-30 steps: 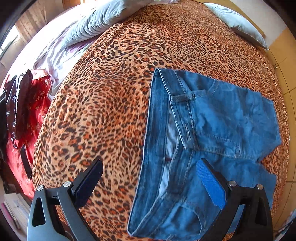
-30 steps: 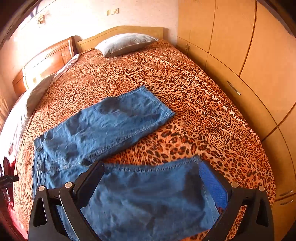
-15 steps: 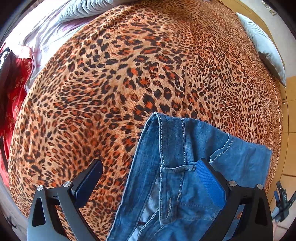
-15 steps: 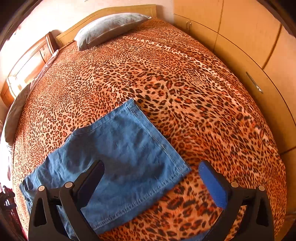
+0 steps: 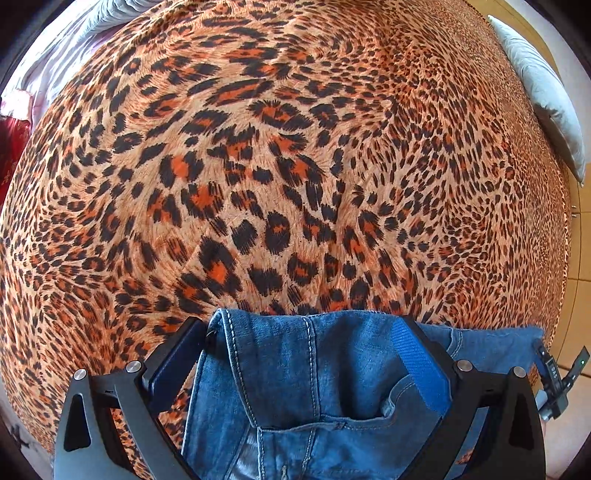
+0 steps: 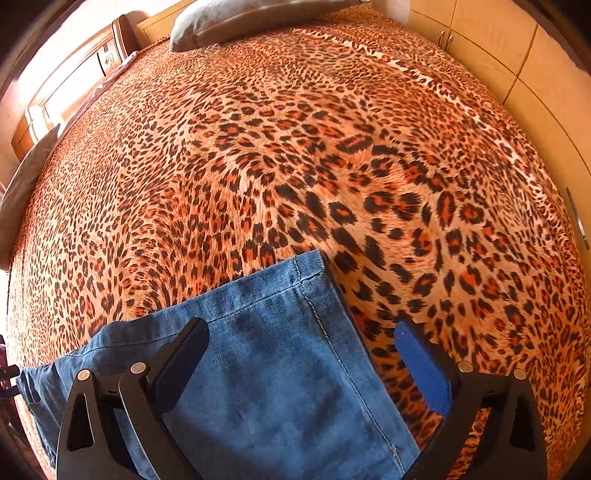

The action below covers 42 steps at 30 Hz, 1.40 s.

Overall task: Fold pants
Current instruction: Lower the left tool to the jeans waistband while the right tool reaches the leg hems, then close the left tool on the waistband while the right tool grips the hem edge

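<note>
My left hand-held gripper (image 5: 301,354) has dropped much closer to the bed (image 5: 295,166) than half a second ago: the jeans (image 5: 306,387) now fill only the bottom of the left wrist view, with the waistband corner lying between my wide-spread fingers. The dark finger (image 5: 177,354) sits just left of the band's folded edge and the blue pad (image 5: 421,365) lies over the denim at lower right; I cannot tell whether either presses the cloth. The red cloth that showed at far left has nearly slid out of frame, and the pillow (image 5: 546,92) stays at upper right.

My right hand-held gripper (image 6: 301,350) has also come down and forward. Its fingers stand wide apart, holding nothing. The leg hem (image 6: 295,280), earlier in mid-frame, now sits lower centre; the hem corner lies between the fingers, the dark one over denim, the blue one over bare leopard cover. A pillow (image 6: 240,18) lies at the top, wardrobe doors (image 6: 517,55) at upper right.
</note>
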{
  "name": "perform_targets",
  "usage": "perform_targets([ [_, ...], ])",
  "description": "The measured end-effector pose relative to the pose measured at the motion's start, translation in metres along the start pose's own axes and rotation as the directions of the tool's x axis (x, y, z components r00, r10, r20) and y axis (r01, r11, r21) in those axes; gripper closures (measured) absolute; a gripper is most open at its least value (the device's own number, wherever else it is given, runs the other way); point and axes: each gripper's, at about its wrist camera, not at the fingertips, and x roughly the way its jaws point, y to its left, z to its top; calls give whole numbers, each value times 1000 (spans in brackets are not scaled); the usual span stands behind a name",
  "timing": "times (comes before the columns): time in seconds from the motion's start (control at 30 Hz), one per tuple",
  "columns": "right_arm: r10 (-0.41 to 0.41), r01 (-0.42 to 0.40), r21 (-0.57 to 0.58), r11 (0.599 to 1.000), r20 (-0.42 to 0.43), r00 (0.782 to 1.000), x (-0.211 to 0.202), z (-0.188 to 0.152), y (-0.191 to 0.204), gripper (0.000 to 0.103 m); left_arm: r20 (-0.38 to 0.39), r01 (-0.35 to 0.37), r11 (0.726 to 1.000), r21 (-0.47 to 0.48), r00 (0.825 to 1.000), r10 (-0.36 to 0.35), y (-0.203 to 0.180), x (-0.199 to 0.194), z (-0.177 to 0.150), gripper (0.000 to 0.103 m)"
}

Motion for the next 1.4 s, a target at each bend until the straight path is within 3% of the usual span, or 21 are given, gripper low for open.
perform_targets([
  [0.23,-30,28,-104,994,-13,999,4,-6,18,24,-62,-2,989,146,998,11,-12,11,5,6],
  [0.33,2,-5,-86,996,-33,999,1,-7,15,25,-87,-25,967,252,995,48,-20,11,16,10],
  [0.4,51,-54,-65,996,-47,998,2,-2,7,22,-85,-60,912,405,991,103,-37,9,20,9],
  [0.5,84,-87,-63,994,-58,995,0,-1,-1,22,-58,-98,772,629,983,172,-65,11,13,7],
  [0.57,89,-93,-71,993,-57,994,0,0,-5,23,-78,-95,698,710,974,212,-75,23,5,7],
  [0.7,69,-75,-100,992,-67,995,3,0,1,21,-100,-110,595,796,946,308,-80,52,-12,7],
  [0.77,43,-52,-133,990,-73,996,8,7,2,20,-87,-127,584,802,942,325,-79,60,-14,7],
  [0.83,-3,-10,-172,985,-76,997,9,6,12,24,-55,-145,579,802,948,312,-77,59,-18,18],
  [0.9,-30,16,-197,980,-69,997,7,5,17,39,-29,-152,574,805,955,295,-72,53,-25,38],
  [0.97,-39,25,-190,982,-70,997,3,5,17,76,-18,-148,562,813,960,279,-60,36,-33,56],
  [1.0,-35,21,-178,984,-78,996,1,5,14,87,3,-166,554,816,959,283,-61,33,-37,63],
  [1.03,-15,0,-161,987,-90,996,-1,5,10,90,13,-174,551,816,959,283,-62,30,-40,68],
  [1.1,16,-29,-148,989,-86,996,-11,2,9,90,57,-205,540,816,959,279,-59,20,-50,86],
  [1.4,92,-93,-119,989,-16,996,-53,-19,-3,91,168,-305,543,783,943,289,-63,-28,-78,86],
])
